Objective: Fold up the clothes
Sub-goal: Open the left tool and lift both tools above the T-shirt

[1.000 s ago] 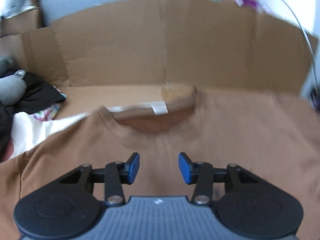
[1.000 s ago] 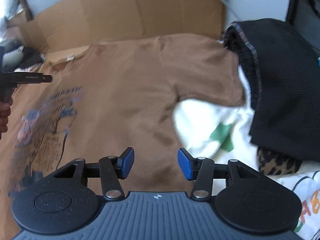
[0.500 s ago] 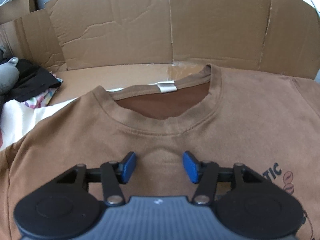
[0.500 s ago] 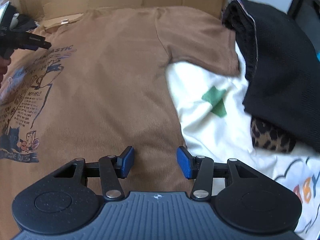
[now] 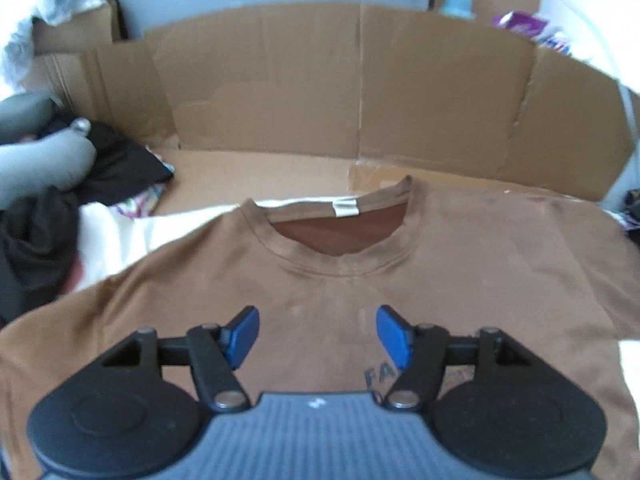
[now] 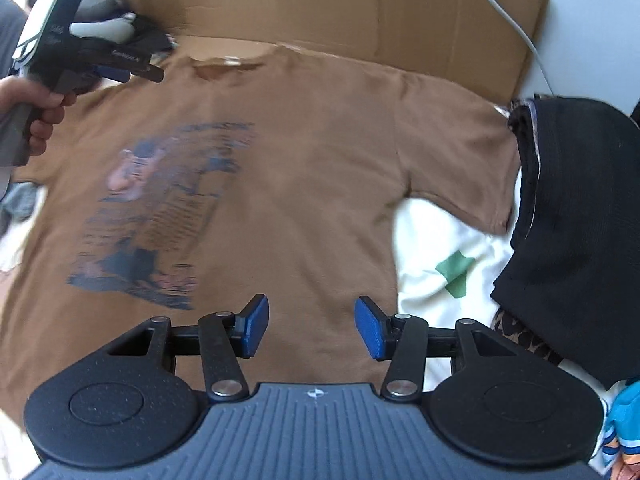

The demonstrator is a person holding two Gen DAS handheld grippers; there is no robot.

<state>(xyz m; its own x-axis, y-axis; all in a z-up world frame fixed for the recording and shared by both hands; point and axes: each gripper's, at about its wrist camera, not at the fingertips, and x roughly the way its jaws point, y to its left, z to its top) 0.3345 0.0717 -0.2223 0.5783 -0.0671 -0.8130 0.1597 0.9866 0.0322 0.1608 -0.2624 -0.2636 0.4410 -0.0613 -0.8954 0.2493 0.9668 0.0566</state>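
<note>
Looking from left to right, the left hand-held gripper (image 5: 318,334) hovers wide open and empty below the collar of the brown T-shirt (image 6: 320,168), which lies flat, print up, on a white sheet (image 6: 436,240). No fold is made yet, I think; all folding remains. The right hand-held gripper (image 6: 311,326) is also open, holding nothing. The flattened cardboard box (image 5: 360,92) behind holds nothing visible.

Brown T-shirt (image 6: 320,184): blurred blue-grey and pink chest print (image 6: 160,216), white neck label (image 5: 345,209). Right of T-shirt: white cloth (image 6: 440,264) with green patch, black garment (image 6: 576,216), leopard-print fabric (image 6: 520,340). Behind T-shirt: tan cardboard (image 5: 360,92). Gripper pads (image 6: 253,330) blue.
</note>
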